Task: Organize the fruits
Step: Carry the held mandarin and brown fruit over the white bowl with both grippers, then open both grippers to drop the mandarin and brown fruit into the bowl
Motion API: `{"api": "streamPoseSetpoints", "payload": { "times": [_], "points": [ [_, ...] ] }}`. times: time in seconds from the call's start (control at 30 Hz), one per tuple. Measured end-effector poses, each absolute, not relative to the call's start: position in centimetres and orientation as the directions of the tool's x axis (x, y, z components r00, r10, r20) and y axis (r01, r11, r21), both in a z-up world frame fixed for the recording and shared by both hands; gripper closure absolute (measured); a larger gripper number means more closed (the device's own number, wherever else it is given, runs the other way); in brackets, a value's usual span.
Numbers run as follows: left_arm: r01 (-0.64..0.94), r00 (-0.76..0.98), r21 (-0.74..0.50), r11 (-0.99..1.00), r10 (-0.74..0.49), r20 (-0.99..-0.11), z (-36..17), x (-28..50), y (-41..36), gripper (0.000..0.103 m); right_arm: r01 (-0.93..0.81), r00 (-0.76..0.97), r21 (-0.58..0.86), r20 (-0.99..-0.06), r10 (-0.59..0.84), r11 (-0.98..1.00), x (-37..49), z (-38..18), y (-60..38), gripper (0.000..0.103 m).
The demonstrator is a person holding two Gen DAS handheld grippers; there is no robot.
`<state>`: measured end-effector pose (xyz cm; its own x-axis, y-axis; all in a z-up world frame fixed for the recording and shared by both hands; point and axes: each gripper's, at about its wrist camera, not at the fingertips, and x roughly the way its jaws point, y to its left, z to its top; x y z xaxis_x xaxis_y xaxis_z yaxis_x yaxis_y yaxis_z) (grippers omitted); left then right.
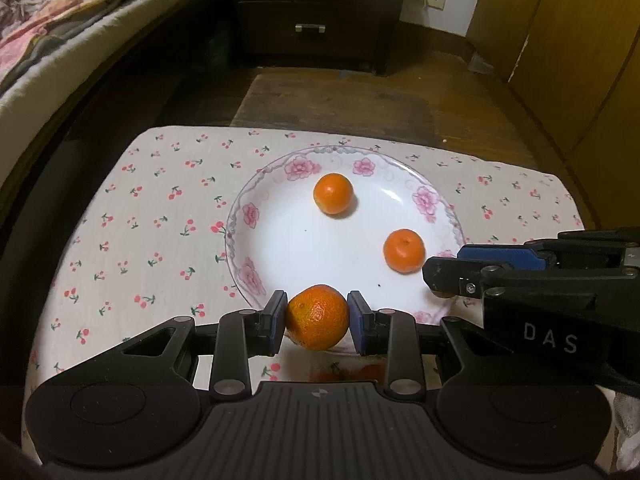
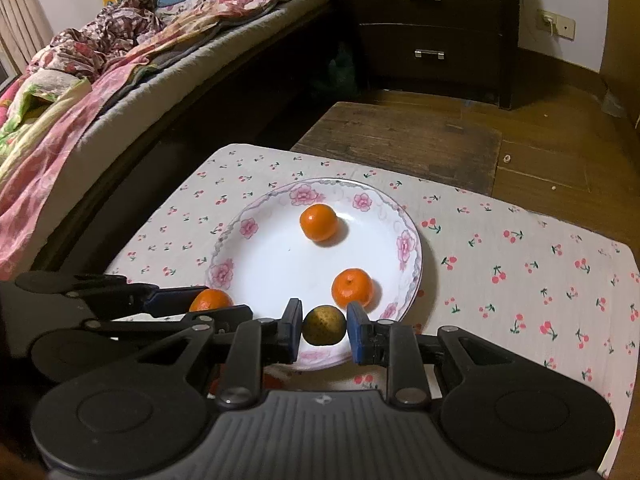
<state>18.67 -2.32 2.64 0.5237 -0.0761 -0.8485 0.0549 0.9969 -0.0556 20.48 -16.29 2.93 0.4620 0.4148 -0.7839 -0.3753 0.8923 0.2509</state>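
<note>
Tangerine (image 1: 317, 317) clamped in left tool (image 1: 318, 316), angled down over plate (image 1: 280, 248).

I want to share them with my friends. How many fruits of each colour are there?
Orange fruits: 3, two on the plate at and, one in the left gripper.
Greenish-brown fruit: 1, in the right gripper.
Total: 4 fruits.

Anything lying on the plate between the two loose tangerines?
No. Between the far tangerine and the near tangerine only bare white plate shows, clearest in the right wrist view.
</note>
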Motion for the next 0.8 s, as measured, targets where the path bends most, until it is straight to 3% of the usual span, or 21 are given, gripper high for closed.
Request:
{"api": "streamPoseSetpoints", "payload": {
  "times": [0.8],
  "points": [
    [0.052, 0.502, -0.045, 0.998, -0.065, -0.863, 1.3, 20.5, -2.6, 0.061, -0.337, 0.454, 0.239, -0.806, 0.379, 0.911, 22.7, 1.4, -16.1, 0.077]
  ]
}}
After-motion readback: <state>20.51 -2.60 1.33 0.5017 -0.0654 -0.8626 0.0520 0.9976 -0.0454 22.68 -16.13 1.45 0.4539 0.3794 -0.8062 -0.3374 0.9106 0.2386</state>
